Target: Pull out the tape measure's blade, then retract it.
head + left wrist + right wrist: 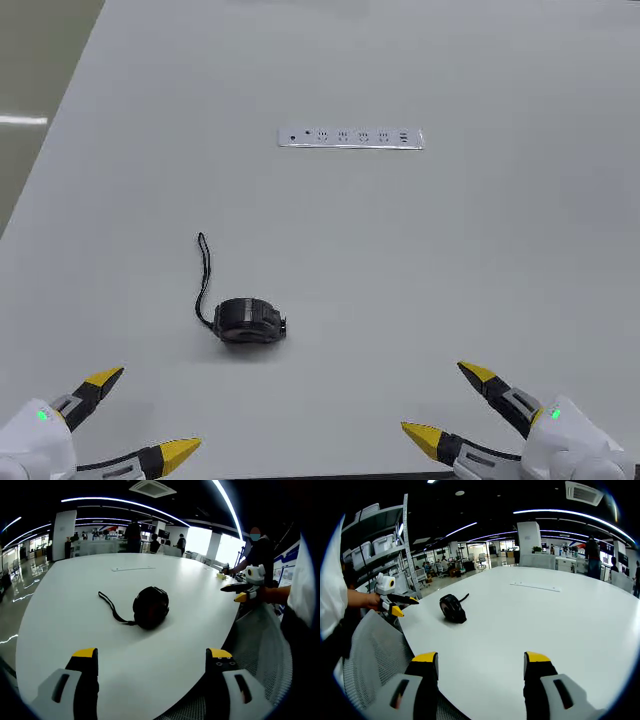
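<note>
Head view: tape measure (248, 321) lies on the counter (450, 250), lower left of centre. My left tongs (152, 411) at bottom left, my right tongs (437, 399) at bottom right; both spread wide, empty.
Left gripper view: tape measure at centre frame.
Right gripper view: it sits left of centre.

Black, round-cased tape measure (248, 321) on the white table (450, 250), left of centre and near the front edge, with blade wound in. Thin black strap (204, 275) laid out slack from the case's left side, trailing away toward the far edge.
</note>
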{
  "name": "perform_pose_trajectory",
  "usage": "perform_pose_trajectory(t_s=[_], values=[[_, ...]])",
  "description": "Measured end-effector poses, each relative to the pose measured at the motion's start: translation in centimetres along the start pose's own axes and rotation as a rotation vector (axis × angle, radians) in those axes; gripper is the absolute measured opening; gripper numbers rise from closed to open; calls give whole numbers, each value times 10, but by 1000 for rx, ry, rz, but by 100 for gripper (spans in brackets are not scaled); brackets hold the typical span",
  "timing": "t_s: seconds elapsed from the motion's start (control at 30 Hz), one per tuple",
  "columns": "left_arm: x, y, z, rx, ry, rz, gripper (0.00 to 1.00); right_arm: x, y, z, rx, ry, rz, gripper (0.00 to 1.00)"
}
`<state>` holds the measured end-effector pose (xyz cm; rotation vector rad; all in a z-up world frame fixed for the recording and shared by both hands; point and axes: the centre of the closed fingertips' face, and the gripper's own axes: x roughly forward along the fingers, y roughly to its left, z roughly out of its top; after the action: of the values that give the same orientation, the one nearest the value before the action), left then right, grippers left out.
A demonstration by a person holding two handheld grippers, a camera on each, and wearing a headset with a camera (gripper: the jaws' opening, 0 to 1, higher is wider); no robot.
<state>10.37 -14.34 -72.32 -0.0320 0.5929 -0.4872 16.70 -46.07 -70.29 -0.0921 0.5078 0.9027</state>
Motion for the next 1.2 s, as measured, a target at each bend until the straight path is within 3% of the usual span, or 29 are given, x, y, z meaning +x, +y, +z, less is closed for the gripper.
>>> perform_pose_trajectory(t_s=[0.67, 1.2], values=[[11, -5, 4, 36, 12, -45, 88, 7, 6, 7, -22, -22, 47, 68], [41, -7, 28, 131, -18, -97, 84, 21, 13, 13, -61, -31, 116, 62]])
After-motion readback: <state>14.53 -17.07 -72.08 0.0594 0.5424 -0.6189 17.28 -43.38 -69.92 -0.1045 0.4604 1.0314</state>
